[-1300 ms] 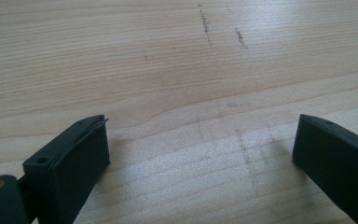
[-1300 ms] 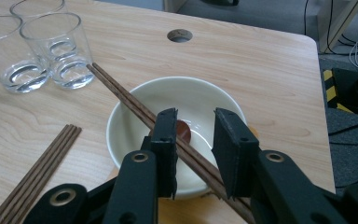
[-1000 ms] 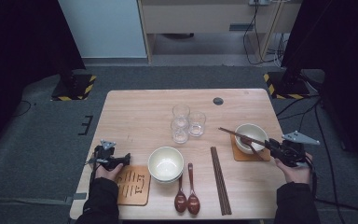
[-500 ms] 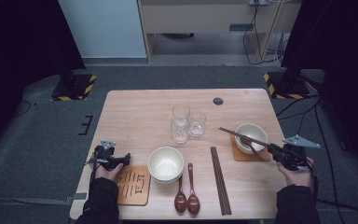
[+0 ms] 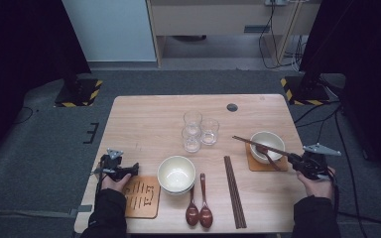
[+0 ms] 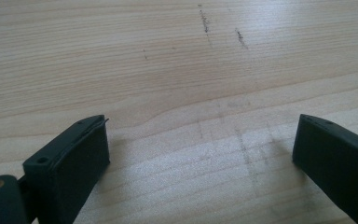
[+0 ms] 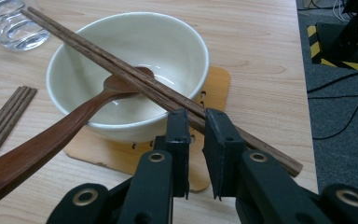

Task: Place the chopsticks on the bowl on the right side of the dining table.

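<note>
A cream bowl [image 5: 273, 139] [image 7: 135, 42] sits on a wooden coaster [image 5: 253, 164] [image 7: 214, 88] at the right. Inside it leans a brown wooden spoon [image 5: 268, 156] [image 7: 51, 135]. A pair of dark chopsticks [image 5: 250, 143] [image 7: 98, 56] lies slanted across the bowl's rim. My right gripper [image 5: 291, 157] [image 7: 196, 116] has just been closing and is shut on their near end, with the sticks between its jaws. My left gripper [image 5: 134, 169] [image 6: 200, 135] rests open on bare wood at the table's left, with nothing between its jaws.
A second cream bowl [image 5: 177, 173] stands at centre front, with two spoons [image 5: 198, 210] and another chopstick pair [image 5: 234, 191] beside it. A patterned coaster [image 5: 140, 197] lies front left. Three glasses [image 5: 198, 129] cluster mid-table. A black disc [image 5: 232, 107] lies near the far edge.
My right hand has slid slightly toward the table's near edge, and the chopsticks stay across the bowl. The left hand has not moved.
</note>
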A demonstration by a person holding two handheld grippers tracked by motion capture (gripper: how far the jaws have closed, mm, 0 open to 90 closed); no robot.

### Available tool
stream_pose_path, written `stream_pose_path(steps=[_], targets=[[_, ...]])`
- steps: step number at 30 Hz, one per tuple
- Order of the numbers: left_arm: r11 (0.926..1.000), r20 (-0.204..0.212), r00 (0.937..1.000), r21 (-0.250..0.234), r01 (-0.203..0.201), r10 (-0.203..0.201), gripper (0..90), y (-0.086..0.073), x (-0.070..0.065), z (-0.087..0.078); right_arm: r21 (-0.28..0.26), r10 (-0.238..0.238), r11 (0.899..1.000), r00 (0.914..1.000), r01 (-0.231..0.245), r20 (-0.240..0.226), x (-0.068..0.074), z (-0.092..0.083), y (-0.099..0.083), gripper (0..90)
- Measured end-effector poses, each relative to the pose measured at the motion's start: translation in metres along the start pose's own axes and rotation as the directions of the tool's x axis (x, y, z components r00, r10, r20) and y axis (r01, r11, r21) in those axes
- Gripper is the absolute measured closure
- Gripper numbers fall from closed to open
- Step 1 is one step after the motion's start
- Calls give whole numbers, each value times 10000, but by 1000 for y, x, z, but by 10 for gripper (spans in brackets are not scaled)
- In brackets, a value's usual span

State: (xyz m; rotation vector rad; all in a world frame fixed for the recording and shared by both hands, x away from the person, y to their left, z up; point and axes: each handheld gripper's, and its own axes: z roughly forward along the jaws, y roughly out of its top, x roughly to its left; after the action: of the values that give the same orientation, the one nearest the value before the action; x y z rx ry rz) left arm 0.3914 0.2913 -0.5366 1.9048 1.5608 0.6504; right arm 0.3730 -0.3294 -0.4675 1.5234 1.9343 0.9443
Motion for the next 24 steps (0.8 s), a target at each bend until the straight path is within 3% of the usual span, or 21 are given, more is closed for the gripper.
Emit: stream_pose_path(steps=[24], targets=[[10000, 1, 10000, -1, 0, 0, 26, 0, 0, 0, -165, 305, 9994, 9992, -301, 266, -15, 14, 8, 742]])
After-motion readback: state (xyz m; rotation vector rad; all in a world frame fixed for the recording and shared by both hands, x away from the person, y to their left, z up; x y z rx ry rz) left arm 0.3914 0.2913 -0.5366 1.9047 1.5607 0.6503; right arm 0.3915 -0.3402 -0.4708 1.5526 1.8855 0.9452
